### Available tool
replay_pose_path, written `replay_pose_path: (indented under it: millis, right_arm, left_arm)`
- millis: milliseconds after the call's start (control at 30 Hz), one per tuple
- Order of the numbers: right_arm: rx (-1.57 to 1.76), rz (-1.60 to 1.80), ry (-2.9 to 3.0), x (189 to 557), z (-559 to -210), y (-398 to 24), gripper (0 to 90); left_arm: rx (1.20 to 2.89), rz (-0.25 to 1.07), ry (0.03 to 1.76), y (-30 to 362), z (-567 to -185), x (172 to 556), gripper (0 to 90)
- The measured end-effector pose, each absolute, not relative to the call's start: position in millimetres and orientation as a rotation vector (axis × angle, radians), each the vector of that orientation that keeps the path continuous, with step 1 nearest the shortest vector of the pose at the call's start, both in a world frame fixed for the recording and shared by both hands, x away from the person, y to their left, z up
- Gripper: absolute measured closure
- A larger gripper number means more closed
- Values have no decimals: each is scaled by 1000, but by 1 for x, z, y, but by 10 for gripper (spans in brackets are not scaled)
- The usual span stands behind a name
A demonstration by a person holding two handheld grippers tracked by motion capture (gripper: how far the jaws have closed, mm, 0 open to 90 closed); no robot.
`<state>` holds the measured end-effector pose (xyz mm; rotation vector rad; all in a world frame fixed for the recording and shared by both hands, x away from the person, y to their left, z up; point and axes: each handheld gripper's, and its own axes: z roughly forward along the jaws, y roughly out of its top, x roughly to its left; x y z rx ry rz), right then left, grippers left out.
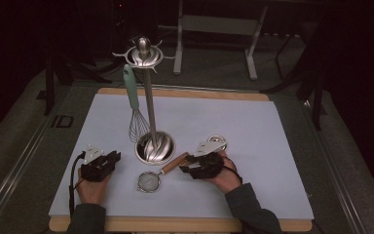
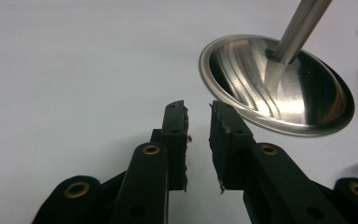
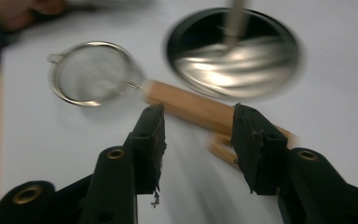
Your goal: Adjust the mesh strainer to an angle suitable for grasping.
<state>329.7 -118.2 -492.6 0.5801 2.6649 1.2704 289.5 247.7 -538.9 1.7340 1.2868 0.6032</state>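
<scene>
Right gripper (image 1: 189, 163) sits near the counter's (image 1: 253, 195) front edge, right of centre, jaws partly open and straddling the wooden handle of the small strainer (image 1: 149, 182). In the right gripper view (image 3: 198, 122) the handle runs across the gap; the blur hides whether the pads touch it, so I can't call it a grip. The strainer lies flat, mesh bowl toward the front edge, handle angled back and right, just in front of the steel base of the utensil stand (image 1: 154, 146). The stand is upright mid-counter, with a whisk (image 1: 136, 117) with a green handle hanging from its top hooks. Left gripper (image 1: 111, 161) rests near the front-left, jaws partly open with nothing between them; in its own view (image 2: 198, 116) the tips point at the base's rim without touching.
</scene>
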Motion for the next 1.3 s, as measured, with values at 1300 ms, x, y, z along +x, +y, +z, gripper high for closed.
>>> replay_pose_path:
  millis: [1300]
  right_arm:
    - [361, 1064, 2930, 289, -526, -44, 900]
  left_arm:
    - [1755, 605, 1281, 246, -539, 290, 758]
